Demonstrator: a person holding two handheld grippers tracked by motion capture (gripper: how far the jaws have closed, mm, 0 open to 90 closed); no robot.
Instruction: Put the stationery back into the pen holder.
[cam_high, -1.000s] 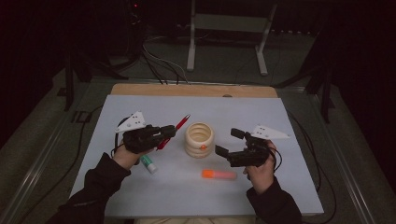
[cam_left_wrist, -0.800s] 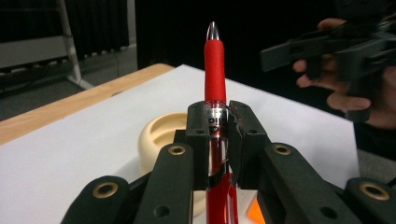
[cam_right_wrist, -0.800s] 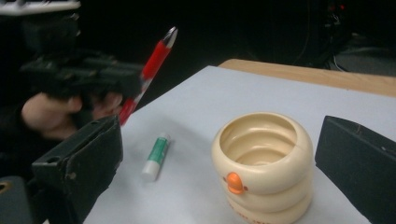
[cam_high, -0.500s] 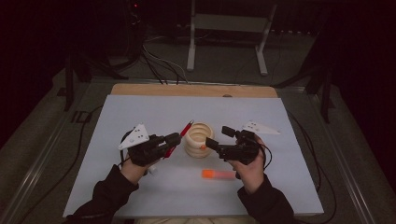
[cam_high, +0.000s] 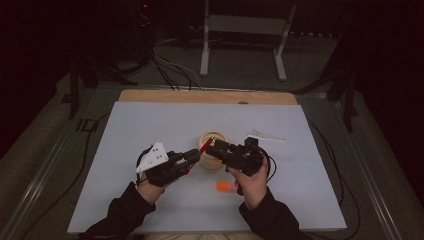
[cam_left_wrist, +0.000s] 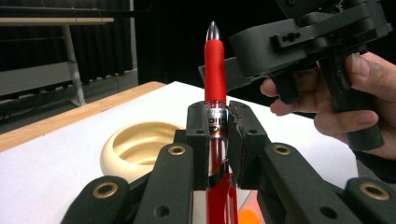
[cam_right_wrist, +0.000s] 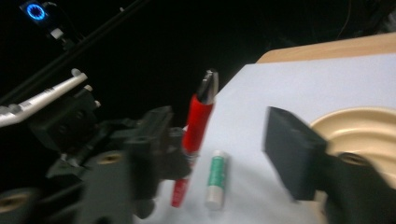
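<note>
The left gripper (cam_high: 192, 156) is clamped on a red pen (cam_left_wrist: 214, 60), tip pointing up and away toward the cream cup (cam_high: 212, 149), probably so the other hand can work on the tip or cap end. From the right, the right gripper (cam_high: 216, 148) reaches toward that tip; its jaws have just been closing, yet they stand apart with nothing pressed between them. An orange piece (cam_high: 226, 186) lies near the person, right of centre on the white mat (cam_high: 150, 120). The left gripper view shows the pen's printed band squeezed between the pads. The right gripper view shows a green-and-white tube (cam_right_wrist: 216, 179) lying on the mat.
</note>
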